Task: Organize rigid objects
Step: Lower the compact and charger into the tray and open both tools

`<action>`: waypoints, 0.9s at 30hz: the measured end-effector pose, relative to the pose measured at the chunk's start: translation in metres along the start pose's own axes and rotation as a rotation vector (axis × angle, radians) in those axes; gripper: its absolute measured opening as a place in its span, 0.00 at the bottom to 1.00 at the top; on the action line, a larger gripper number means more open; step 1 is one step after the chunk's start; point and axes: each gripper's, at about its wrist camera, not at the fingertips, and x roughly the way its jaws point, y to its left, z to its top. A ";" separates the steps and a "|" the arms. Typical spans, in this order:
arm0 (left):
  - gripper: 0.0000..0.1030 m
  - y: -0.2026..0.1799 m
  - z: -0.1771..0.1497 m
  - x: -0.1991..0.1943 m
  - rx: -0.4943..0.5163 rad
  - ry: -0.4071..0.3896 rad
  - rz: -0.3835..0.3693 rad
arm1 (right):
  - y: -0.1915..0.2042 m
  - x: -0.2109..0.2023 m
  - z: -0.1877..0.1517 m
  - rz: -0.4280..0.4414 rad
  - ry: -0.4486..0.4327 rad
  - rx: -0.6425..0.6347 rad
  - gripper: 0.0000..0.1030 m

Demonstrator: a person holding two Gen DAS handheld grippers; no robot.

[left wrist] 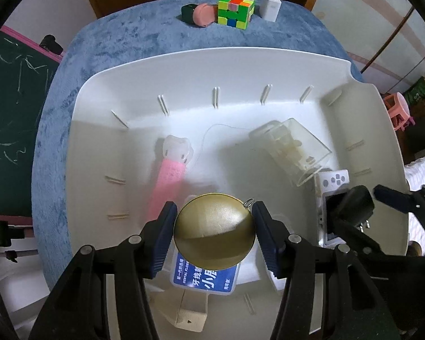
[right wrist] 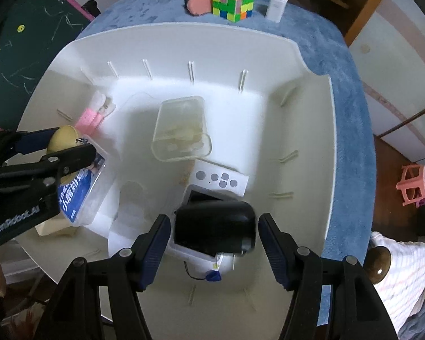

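A white plastic bin [left wrist: 240, 65] [right wrist: 311, 119] sits on a blue cloth table. My left gripper [left wrist: 214, 233] [right wrist: 68, 144] is shut on a round gold tin [left wrist: 214, 233] [right wrist: 63, 138], held above a blue-labelled floss box [left wrist: 205, 280] [right wrist: 82, 189] in the bin. My right gripper [right wrist: 214, 233] [left wrist: 374, 195] holds its jaws wide around a black charger [right wrist: 214, 231] [left wrist: 351, 206], a gap showing on each side. The charger lies on a white handheld console [right wrist: 221, 181] [left wrist: 334, 181].
In the bin: a clear plastic box [left wrist: 294, 150] [right wrist: 181, 129], a pink brush [left wrist: 170, 175] [right wrist: 92, 116] and a wooden block [left wrist: 191, 314]. Beyond the bin on the cloth stand a Rubik's cube [left wrist: 235, 11] [right wrist: 232, 4], a white plug [left wrist: 270, 6] [right wrist: 276, 7] and a pink-lidded jar [left wrist: 201, 14] [right wrist: 198, 5].
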 end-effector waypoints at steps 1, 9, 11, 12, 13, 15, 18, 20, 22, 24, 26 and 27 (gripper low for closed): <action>0.57 0.000 0.001 0.001 -0.002 0.004 0.004 | 0.000 -0.003 -0.001 -0.009 -0.017 0.003 0.66; 0.80 -0.009 0.005 -0.002 0.022 -0.008 0.001 | -0.009 -0.021 -0.007 0.016 -0.086 0.049 0.71; 0.80 -0.011 0.007 -0.005 0.025 -0.014 0.004 | -0.007 -0.026 -0.010 0.024 -0.101 0.059 0.71; 0.80 -0.011 0.007 -0.007 0.021 -0.017 0.005 | -0.006 -0.028 -0.010 0.024 -0.106 0.061 0.71; 0.80 -0.011 0.008 -0.009 0.016 -0.021 0.005 | -0.006 -0.030 -0.012 0.027 -0.113 0.062 0.71; 0.80 -0.012 0.010 -0.014 0.010 -0.031 -0.005 | -0.005 -0.034 -0.014 0.032 -0.124 0.060 0.71; 0.81 -0.012 0.010 -0.024 0.016 -0.060 -0.010 | -0.002 -0.045 -0.019 0.029 -0.157 0.053 0.71; 0.82 -0.014 0.010 -0.030 0.024 -0.071 -0.005 | -0.002 -0.052 -0.022 0.034 -0.175 0.058 0.71; 0.83 -0.014 0.011 -0.037 0.024 -0.082 -0.009 | -0.003 -0.057 -0.023 0.048 -0.186 0.063 0.71; 0.83 -0.014 0.011 -0.046 0.017 -0.101 -0.016 | -0.004 -0.062 -0.023 0.052 -0.196 0.065 0.71; 0.84 -0.014 0.012 -0.056 0.013 -0.124 -0.021 | -0.005 -0.070 -0.023 0.053 -0.208 0.062 0.71; 0.85 -0.015 0.013 -0.061 0.011 -0.135 -0.022 | -0.006 -0.074 -0.023 0.053 -0.216 0.061 0.71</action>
